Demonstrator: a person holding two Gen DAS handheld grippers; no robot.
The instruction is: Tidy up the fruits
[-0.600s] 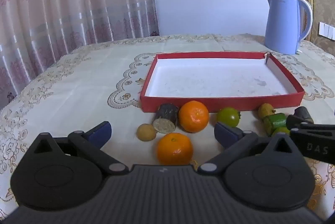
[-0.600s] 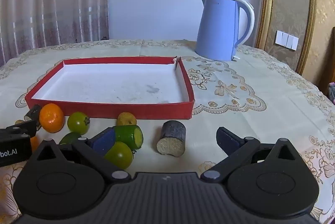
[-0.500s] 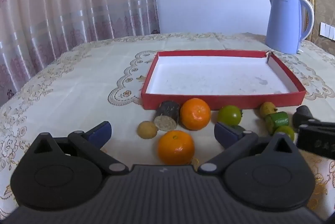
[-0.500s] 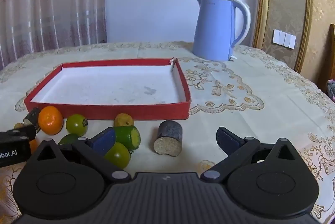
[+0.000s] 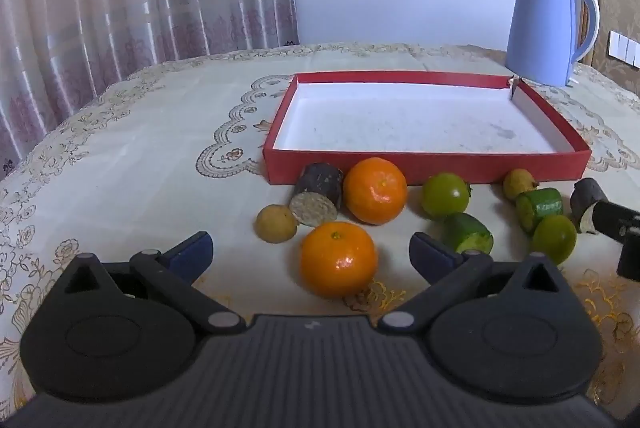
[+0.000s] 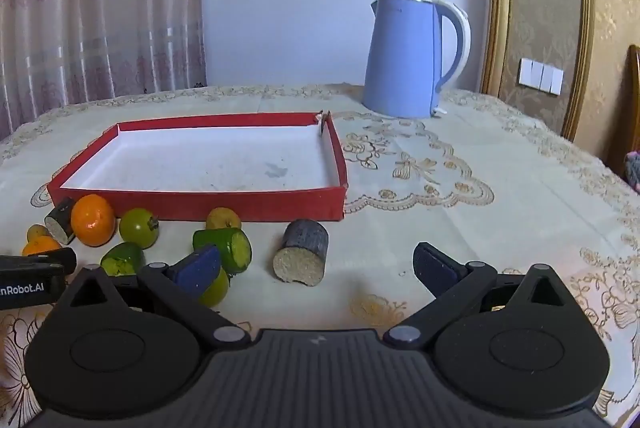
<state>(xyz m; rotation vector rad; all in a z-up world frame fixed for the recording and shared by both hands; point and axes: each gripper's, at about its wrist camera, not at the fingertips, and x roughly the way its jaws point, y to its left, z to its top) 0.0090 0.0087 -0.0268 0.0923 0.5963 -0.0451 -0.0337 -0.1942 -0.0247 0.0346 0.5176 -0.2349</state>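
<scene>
Hovered with both tools spread wide and empty, left tool (image 5: 310,252) over the near orange (image 5: 338,264), right tool (image 6: 316,264) by the dark cut piece (image 6: 302,252), fruit crowded before the red tray (image 6: 200,206); risked nudging neighbours and rolling them off the tabletop (image 6: 440,228).

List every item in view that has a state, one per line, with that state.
Red tray: empty, nothing inside.
Left gripper: open, holding nothing, near orange lying on the table just ahead, between its fingers.
Right gripper: open, holding nothing.
Blue kettle: upright, lid closed.
Dark cut piece: lying on its side, cut face toward the camera.
Green cut piece: lying on its side.
</scene>
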